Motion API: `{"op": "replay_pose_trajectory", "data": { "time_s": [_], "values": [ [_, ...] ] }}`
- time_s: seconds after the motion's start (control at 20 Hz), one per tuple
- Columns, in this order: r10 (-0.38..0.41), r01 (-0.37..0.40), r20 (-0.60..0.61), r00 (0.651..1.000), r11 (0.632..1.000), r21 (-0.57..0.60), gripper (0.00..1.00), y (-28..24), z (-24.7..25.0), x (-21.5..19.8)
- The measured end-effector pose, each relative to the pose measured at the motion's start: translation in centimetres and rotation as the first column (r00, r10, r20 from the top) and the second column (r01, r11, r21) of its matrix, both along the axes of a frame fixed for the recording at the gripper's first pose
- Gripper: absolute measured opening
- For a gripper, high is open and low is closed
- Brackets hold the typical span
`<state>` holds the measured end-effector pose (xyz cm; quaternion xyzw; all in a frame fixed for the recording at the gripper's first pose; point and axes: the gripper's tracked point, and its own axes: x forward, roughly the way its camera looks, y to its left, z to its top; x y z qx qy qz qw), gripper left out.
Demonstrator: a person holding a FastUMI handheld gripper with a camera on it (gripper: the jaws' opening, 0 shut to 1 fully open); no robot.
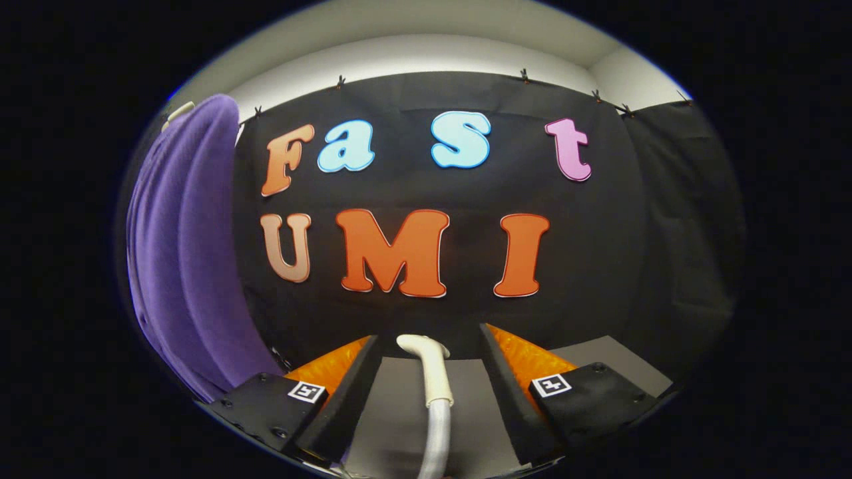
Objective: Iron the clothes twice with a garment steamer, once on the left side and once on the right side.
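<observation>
A purple garment (186, 253) hangs to the left of my fingers, beside the black wall, with a white hanger tip (178, 113) showing at its top. The garment steamer (426, 362) stands between my fingers: a cream curved head on top and a pale grey hose (436, 432) running down below it. My gripper (429, 338) is open. Its black fingers (353, 386) stand well apart on either side of the steamer, and neither pad touches it. The garment lies off to the left, apart from both the steamer and the fingers.
A grey tabletop (599, 356) lies below and to the right of the fingers, running up to the black cloth wall (639, 266). A white wall and ceiling (426, 46) show above the cloth.
</observation>
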<state>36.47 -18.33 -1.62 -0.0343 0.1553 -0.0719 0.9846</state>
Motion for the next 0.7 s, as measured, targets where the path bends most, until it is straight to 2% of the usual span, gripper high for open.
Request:
{"op": "replay_pose_trajectory", "data": {
  "time_s": [0.25,0.4,0.55,0.7],
  "values": [
    [0.061,-0.047,-0.196,0.979,0.996,0.071,0.98,0.4,-6.9,2.8],
    [0.068,-0.037,-0.29,0.955,0.993,0.112,0.98,-0.2,-10.4,3.7],
    [0.061,0.005,-0.384,0.922,0.986,0.167,0.98,-1.2,-13.3,4.1],
    [0.101,0.0,-0.429,0.898,0.974,0.228,0.95,-0.6,-14.6,4.0]
  ]
}}
